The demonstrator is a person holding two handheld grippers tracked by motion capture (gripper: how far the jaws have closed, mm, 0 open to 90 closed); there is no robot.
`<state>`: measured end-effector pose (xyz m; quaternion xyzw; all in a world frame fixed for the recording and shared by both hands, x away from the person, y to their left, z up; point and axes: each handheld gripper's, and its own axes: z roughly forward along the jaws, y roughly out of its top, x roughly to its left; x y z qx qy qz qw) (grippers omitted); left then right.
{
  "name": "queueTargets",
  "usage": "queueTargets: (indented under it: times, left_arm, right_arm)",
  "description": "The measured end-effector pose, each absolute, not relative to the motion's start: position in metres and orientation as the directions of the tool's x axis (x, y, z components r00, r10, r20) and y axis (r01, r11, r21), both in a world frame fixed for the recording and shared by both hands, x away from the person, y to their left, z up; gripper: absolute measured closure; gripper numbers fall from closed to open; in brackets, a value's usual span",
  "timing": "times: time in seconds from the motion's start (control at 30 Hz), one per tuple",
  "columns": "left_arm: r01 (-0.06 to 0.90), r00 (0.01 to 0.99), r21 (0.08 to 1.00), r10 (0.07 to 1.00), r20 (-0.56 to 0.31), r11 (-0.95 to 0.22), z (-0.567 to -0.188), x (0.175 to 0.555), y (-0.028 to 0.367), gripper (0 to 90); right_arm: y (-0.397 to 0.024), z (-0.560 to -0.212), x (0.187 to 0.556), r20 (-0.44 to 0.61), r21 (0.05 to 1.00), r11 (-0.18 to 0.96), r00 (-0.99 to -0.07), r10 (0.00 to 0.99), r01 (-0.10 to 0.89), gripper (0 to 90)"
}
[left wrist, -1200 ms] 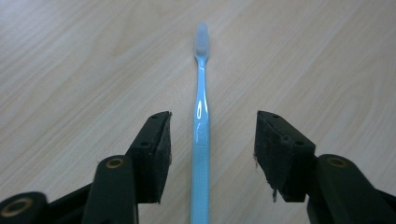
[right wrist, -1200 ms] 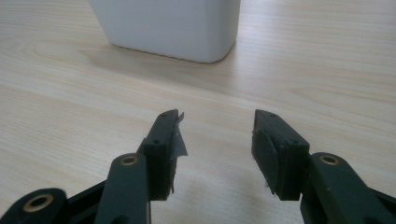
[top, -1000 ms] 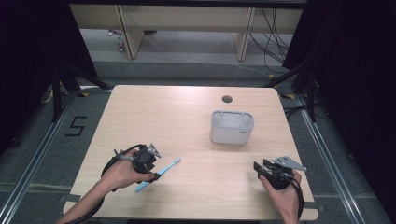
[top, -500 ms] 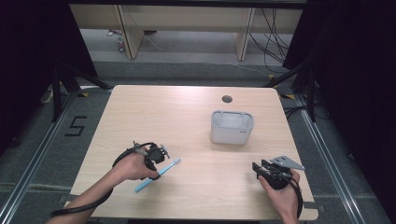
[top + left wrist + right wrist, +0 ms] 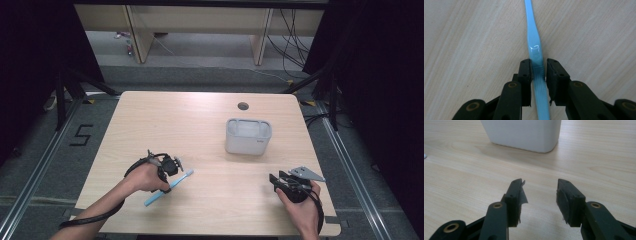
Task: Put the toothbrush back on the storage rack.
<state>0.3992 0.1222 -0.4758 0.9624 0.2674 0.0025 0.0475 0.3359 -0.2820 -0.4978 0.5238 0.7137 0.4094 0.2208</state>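
Closing on the handle of a light blue plastic toothbrush (image 5: 536, 53), the left gripper (image 5: 170, 167) has just been drawing its jaws together, and the left gripper view shows both black pads now pressed against the ribbed part of the handle, one on each side. The toothbrush lies flat on the pale wooden desk (image 5: 200, 125), slanting near the front-left corner, its bristle end pointing toward the middle of the desk and its tail toward the front edge. It is not yet lifted, as far as I can judge: the handle appears to rest on the wood along its whole length.

A white rounded-rectangular plastic holder cup (image 5: 248, 135) stands upright right of the desk's centre, well apart from the toothbrush, and a small round hole (image 5: 243, 106) sits near the back edge.

The right gripper (image 5: 540, 192) hovers by the front-right corner with its jaws spread and nothing between them, pointing at the base of the holder cup.

So the grasp looks made, and that is about all that is done. Left to do, probably: raising the toothbrush, carrying it across to the cup, and standing it inside, perhaps with the right gripper steadying the cup.
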Motion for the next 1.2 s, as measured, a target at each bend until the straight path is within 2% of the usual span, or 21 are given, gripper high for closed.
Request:
queueTargets:
  times: [0.17,0.2,0.63,0.87,0.9,0.97,1.07,1.2]
  left_arm:
    - [0.498,0.866,0.094,0.499,-0.012,-0.862,-0.478,0.399,0.122,74.1]
    - [0.496,0.867,0.093,0.497,-0.012,-0.863,-0.478,0.400,0.122,74.4]
    - [0.438,0.898,0.071,0.440,0.023,-0.896,-0.478,0.398,0.118,78.4]
    - [0.435,0.896,0.135,0.442,0.027,-0.890,-0.474,0.397,0.122,78.6]
    - [0.438,0.895,0.142,0.446,0.030,-0.888,-0.472,0.397,0.123,78.6]
    - [0.442,0.891,0.165,0.452,0.033,-0.882,-0.469,0.395,0.124,78.6]
    - [0.442,0.890,0.186,0.455,0.032,-0.878,-0.466,0.393,0.126,78.6]
    - [0.444,0.885,0.231,0.463,0.037,-0.866,-0.463,0.390,0.130,78.6]
  right_arm:
    - [-0.282,-0.495,0.334,0.089,0.806,0.136,-0.345,0.934,0.576,56.7]
    - [-0.281,-0.495,0.334,0.120,0.803,0.118,-0.352,0.928,0.584,56.7]
    - [-0.279,-0.496,0.334,0.124,0.806,0.117,-0.359,0.925,0.580,56.0]
    - [-0.277,-0.497,0.334,0.093,0.822,0.141,-0.375,0.922,0.551,55.1]
    - [-0.275,-0.496,0.332,0.127,0.800,0.118,-0.358,0.925,0.589,55.0]
    - [-0.275,-0.499,0.336,0.098,0.821,0.149,-0.393,0.914,0.552,54.6]
    - [-0.274,-0.499,0.335,0.073,0.822,0.163,-0.385,0.920,0.545,54.2]
    - [-0.272,-0.500,0.335,0.115,0.819,0.135,-0.390,0.913,0.558,53.9]
